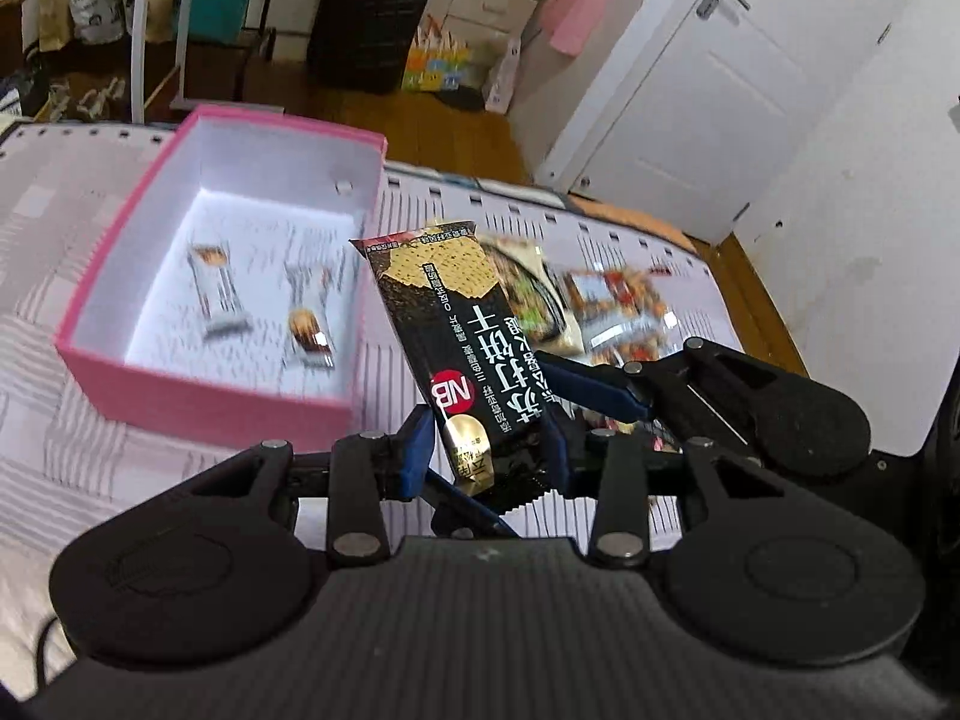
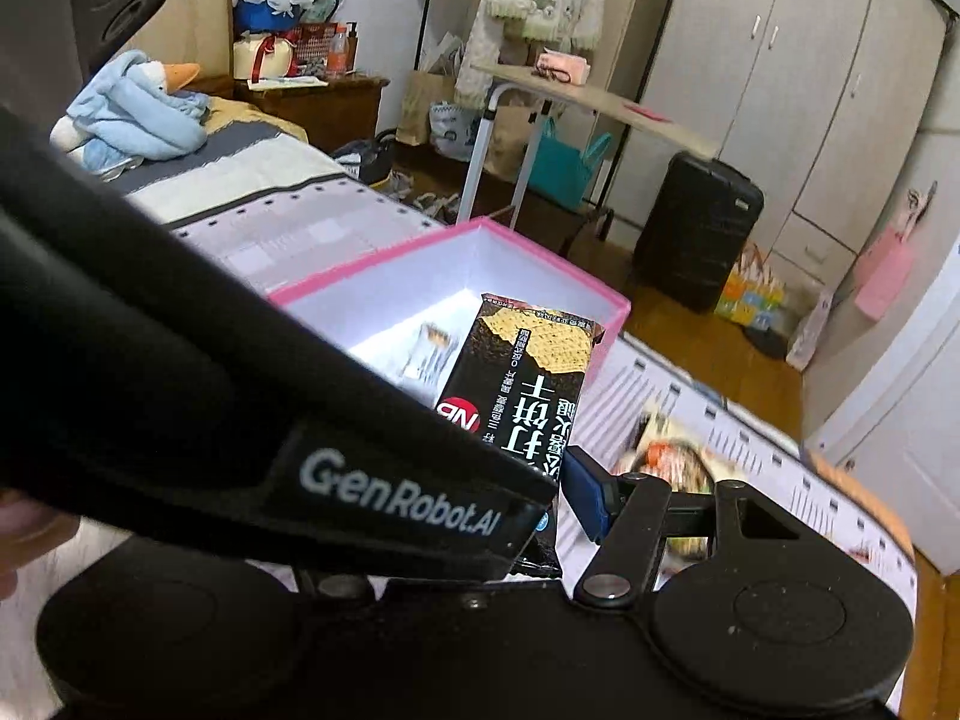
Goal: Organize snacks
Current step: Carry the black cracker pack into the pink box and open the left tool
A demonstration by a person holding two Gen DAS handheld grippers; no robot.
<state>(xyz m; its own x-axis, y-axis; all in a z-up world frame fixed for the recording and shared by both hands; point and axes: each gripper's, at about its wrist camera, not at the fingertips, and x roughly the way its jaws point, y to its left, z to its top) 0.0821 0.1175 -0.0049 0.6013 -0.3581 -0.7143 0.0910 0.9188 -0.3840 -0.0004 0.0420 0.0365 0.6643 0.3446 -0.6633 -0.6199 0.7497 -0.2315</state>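
A black cracker packet (image 1: 456, 336) with gold and white print hangs above the striped bed, to the right of an open pink box (image 1: 204, 402). My left gripper (image 1: 483, 450) is shut on the packet's lower end, one blue finger on each side. My right gripper (image 1: 486, 420) reaches in from the right. One of its blue fingers (image 1: 594, 387) lies against the packet's edge and the other passes beneath. In the right wrist view the packet (image 2: 528, 396) stands before the box (image 2: 612, 306), and the left gripper's body hides the right gripper's (image 2: 534, 480) left finger. Two small wrapped bars (image 1: 216, 294) lie in the box.
More snack packs (image 1: 600, 306) lie blurred on the bed cover (image 1: 90, 450) behind the packet. Beyond the bed's edge are wooden floor, a black suitcase (image 2: 696, 234), a folding table (image 2: 576, 102) and a white door (image 1: 720, 90). A blue stuffed toy (image 2: 138, 108) sits near the pillows.
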